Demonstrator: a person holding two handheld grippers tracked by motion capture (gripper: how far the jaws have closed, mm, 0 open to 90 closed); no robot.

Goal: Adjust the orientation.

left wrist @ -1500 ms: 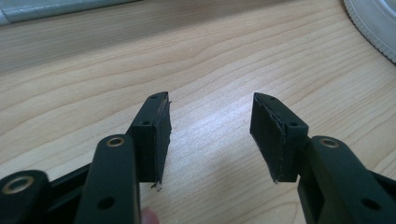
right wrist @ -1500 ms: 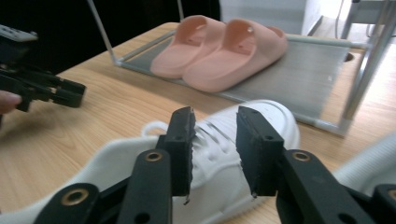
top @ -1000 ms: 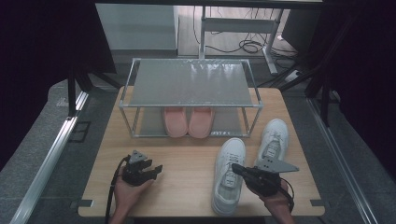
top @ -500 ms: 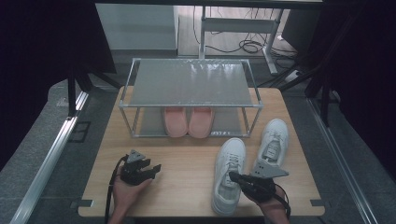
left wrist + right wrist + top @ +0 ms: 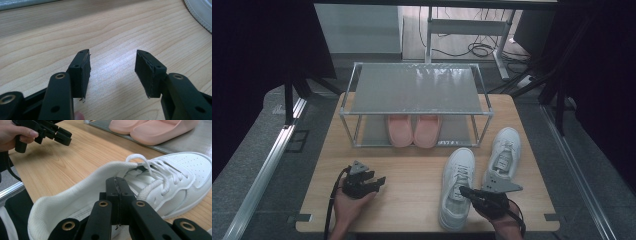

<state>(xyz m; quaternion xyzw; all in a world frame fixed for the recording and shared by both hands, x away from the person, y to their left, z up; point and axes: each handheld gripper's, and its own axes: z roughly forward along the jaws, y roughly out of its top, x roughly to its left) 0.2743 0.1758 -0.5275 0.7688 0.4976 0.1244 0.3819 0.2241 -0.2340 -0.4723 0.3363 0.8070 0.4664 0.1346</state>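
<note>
The right gripper (image 5: 468, 191) has its jaws pressed together with nothing visibly between them, the tips poked into the mouth of the nearer white sneaker (image 5: 457, 186), just inside its heel collar. That sneaker lies on the wooden table (image 5: 412, 175) in front of the shoe rack (image 5: 414, 102), toe toward the rack's right front leg. The left gripper (image 5: 379, 181) sits well to the sneaker's left, jaws spread apart over bare wood and holding nothing. The likely trouble: with the jaws shut inside the opening and not pinching the collar, a lift would slip out, or merely drag the shoe and tip it onto its side; a push forward could knock its toe into the rack leg. Count: two white sneakers, the second (image 5: 504, 155) just right of the first; two pink slippers (image 5: 413, 130) side by side on the rack's lower shelf; one rack; two grippers
</note>
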